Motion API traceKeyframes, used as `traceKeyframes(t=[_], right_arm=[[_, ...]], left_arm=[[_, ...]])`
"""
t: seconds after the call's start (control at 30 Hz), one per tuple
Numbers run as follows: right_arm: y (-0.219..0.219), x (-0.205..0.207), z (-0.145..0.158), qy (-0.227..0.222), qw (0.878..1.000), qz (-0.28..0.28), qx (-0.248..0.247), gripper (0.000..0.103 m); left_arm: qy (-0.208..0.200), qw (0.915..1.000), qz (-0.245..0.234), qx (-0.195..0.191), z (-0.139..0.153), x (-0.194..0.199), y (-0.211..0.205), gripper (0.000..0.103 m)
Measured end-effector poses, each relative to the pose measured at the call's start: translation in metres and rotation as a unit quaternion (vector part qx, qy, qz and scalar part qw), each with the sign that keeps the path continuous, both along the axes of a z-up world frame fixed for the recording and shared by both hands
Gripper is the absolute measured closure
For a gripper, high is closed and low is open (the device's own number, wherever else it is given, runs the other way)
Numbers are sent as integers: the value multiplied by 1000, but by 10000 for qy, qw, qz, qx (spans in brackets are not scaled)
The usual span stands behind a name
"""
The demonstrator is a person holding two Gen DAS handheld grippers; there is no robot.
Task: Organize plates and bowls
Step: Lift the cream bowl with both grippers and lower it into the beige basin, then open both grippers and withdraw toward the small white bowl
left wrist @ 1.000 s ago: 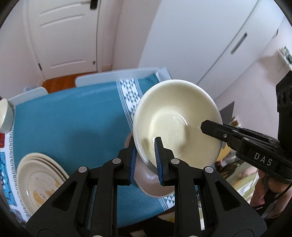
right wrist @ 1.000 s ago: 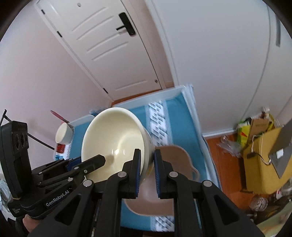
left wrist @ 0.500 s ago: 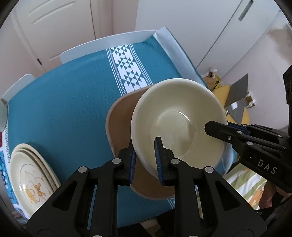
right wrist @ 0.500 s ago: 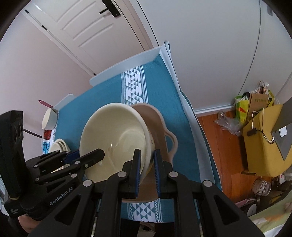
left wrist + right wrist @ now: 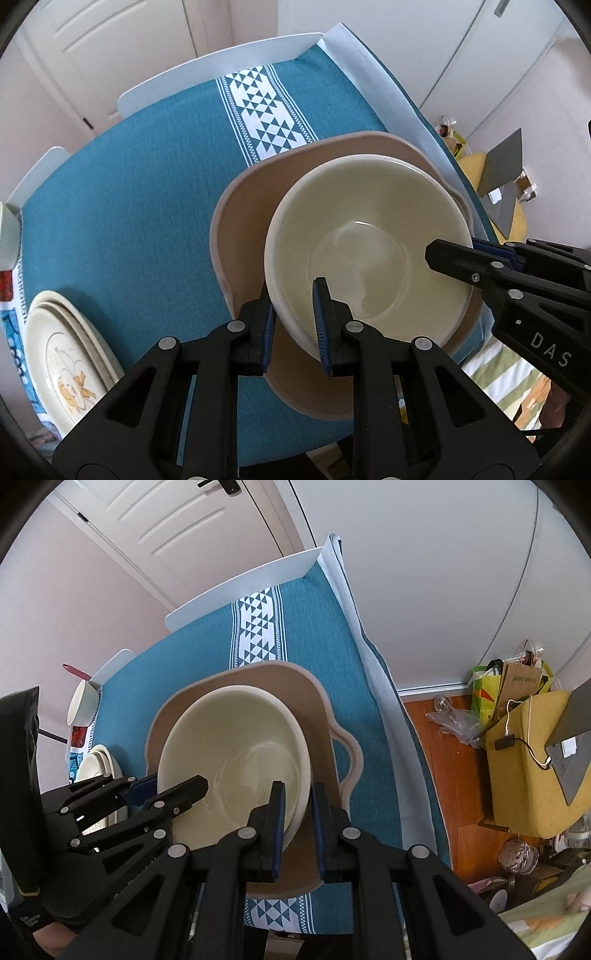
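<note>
Gripping cream bowl (image 5: 365, 251) rim, both fingers clenched | right wrist shows yellow chair (image 5: 524, 760) (left doesn't); plates (image 5: 62, 365) left

bowl (image 5: 369, 243) in dish (image 5: 243, 229) | plates (image 5: 66, 369) left | cup (image 5: 83, 705) behind plates | all on cloth (image 5: 140, 206)
</note>
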State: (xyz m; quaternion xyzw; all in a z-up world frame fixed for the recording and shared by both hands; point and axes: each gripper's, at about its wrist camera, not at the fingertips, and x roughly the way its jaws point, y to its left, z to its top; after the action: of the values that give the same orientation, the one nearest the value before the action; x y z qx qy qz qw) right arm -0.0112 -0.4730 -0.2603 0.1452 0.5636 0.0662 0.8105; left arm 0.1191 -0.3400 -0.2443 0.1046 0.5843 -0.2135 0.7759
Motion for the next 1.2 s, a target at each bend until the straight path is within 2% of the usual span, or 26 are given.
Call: traceKeyframes(t=[0.2, 0.57, 0.73, 0.8, 0.87, 0.97, 1.2], right_arm=[[3, 1, -3, 60, 10000, 27, -43, 90], [11, 3, -3, 321, 9992, 84, -209, 90], [10, 2, -3, 389, 9992, -24, -113, 90], [8, 2, 0, 379, 9992, -82, -69, 90], [6, 2, -1, 384, 9992, -111, -13, 90], [4, 2, 1, 395, 9991, -158, 27, 90], [-3, -7, 26, 169, 9996, -238, 50, 90]], left_arm=[[-57, 10000, 29, 28, -1, 0, 0, 86], [70, 9999, 116, -103, -2, 3, 4, 86], [61, 9999, 62, -55, 4, 4, 1, 84], [19, 9999, 75, -97, 9, 5, 2, 82], [-53, 9999, 54, -143, 15, 6, 1, 69], [-154, 9996, 27, -218, 25, 7, 0, 61], [-356, 9987, -35, -369, 48, 2, 9, 60]])
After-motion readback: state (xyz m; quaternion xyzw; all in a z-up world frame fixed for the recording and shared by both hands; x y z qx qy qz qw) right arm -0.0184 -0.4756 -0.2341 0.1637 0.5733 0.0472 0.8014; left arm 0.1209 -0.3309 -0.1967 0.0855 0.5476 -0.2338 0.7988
